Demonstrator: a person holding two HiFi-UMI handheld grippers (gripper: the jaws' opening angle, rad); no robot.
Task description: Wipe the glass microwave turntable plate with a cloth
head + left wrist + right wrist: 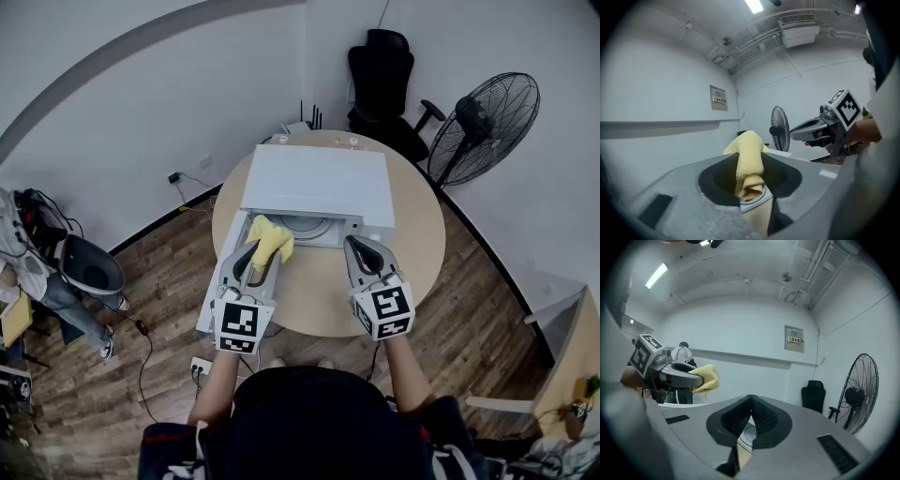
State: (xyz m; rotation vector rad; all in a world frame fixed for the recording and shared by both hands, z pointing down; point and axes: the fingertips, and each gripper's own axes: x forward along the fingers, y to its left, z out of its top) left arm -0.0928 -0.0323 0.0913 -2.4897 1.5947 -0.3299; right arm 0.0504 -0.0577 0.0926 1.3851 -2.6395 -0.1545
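Head view: round wooden table (422, 234). White microwave (319, 178) on it, door open. Glass turntable plate (317, 228) inside cavity, just ahead of both grippers' tips, untouched. Judged stiff, heavy, slippery, breakable; hold by rim.
Left gripper view: left gripper (750, 161) clamped on yellow cloth (750, 140); cloth soft, light, bunched.
Right gripper view: right gripper (750, 404), jaws together, empty; plate beyond, lower.

A standing fan (483, 124) – just beside a black chair (380, 70).
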